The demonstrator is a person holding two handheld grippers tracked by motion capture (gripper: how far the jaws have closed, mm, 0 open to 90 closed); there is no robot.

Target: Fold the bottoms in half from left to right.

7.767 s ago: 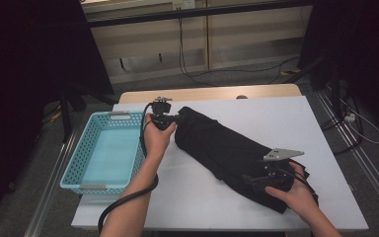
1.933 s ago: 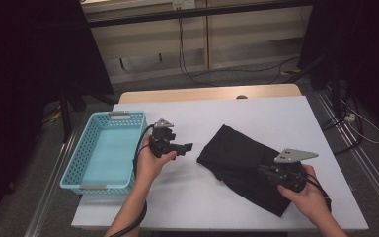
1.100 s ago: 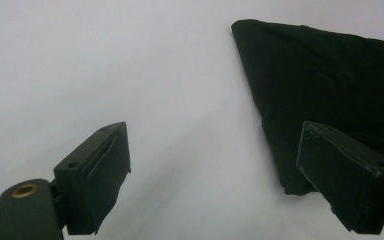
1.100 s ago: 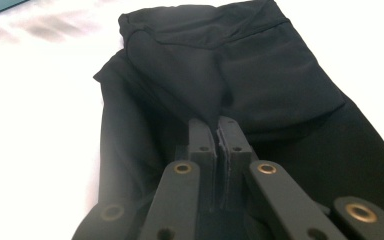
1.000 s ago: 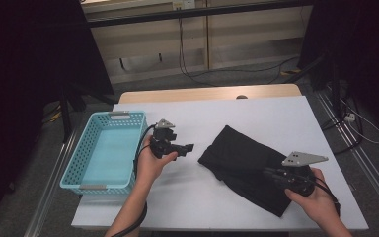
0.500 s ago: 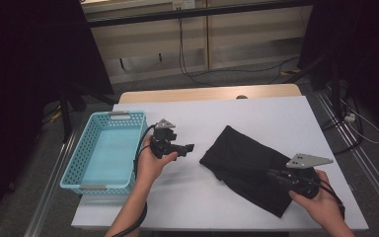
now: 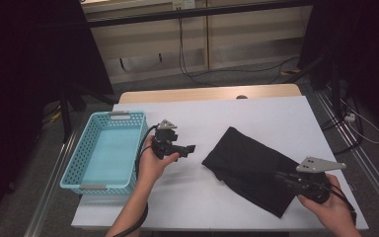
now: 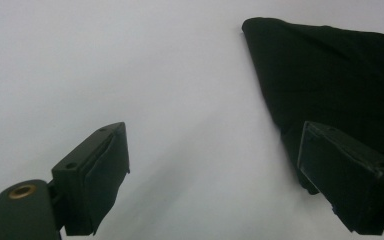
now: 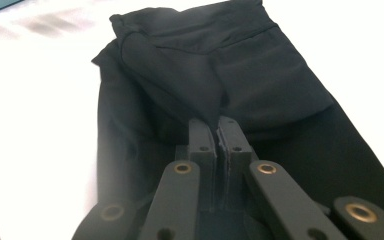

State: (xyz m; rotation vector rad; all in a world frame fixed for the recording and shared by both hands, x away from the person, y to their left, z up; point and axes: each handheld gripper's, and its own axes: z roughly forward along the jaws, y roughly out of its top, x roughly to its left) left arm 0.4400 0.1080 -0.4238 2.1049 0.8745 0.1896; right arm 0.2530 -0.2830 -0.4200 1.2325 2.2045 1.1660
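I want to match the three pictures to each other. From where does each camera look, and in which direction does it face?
High view: above the person's side, looking forward and down on the white table; forearms, left gripper, right gripper.
Left gripper view: between its open jaws, down at bare table beside the black cloth.
Right gripper view: along shut jaws pinching a fold of the cloth.
All three share the cloth and the table.

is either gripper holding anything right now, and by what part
The right gripper pinches a raised fold of the black cloth near its closer end. The left gripper holds nothing.
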